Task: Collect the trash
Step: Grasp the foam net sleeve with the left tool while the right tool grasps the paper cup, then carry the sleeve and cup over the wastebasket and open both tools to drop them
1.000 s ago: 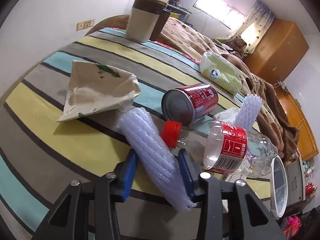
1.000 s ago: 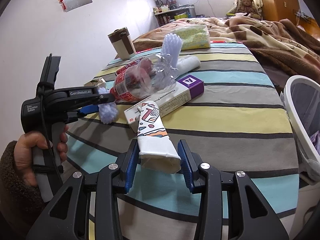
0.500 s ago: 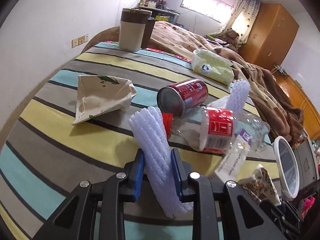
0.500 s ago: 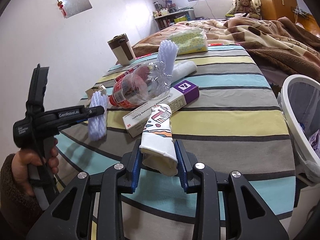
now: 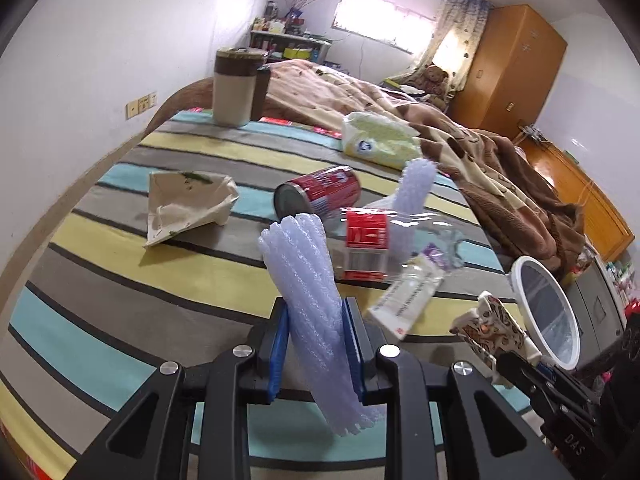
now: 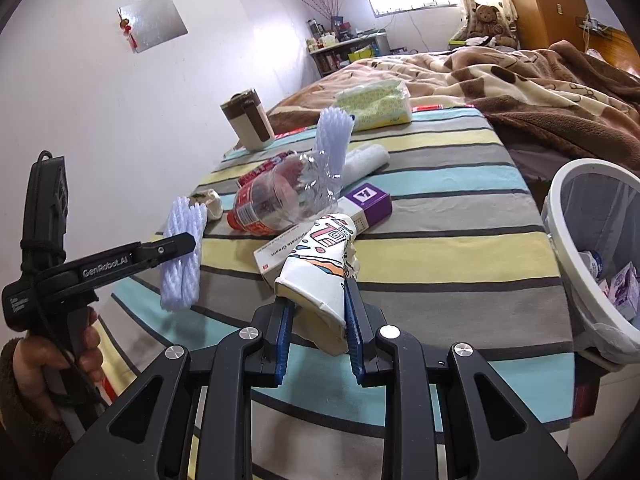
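A table covered in a striped cloth of yellow, teal and grey bands (image 6: pixel 460 264) carries the litter, and a white round-rimmed waste bin lined with a plastic bag (image 6: pixel 568 264) stands just off its far right edge, already holding a few small cartons. Near the table's middle lie a crushed clear plastic bottle with a red label (image 6: pixel 272 200), a red drink can on its side (image 5: pixel 320 194), a long white and purple cardboard box (image 6: pixel 320 236) and a crumpled beige paper bag (image 5: pixel 184 208); a second foam sleeve (image 5: pixel 416 184) stands behind the bottle.

The left gripper (image 5: pixel 316 344) has its blue pads pressed against a pale lilac foam net sleeve (image 5: pixel 308 292), held clear of the cloth and leaning left. The right gripper (image 6: pixel 316 332) is closed on a flattened white paper cup with a colourful cartoon print (image 6: pixel 320 276), also lifted off the table.

Both pieces appear ready for the bin. The sleeve is soft and springy, so it could squirm out of the pinch during the carry, and its lower end hangs below the fingers where it might snag the bin's rim. The cup seems gripped only near its base, though the fisheye makes that hard to judge; a swing could tip it loose. Crossing both tools toward one bin risks a collision.
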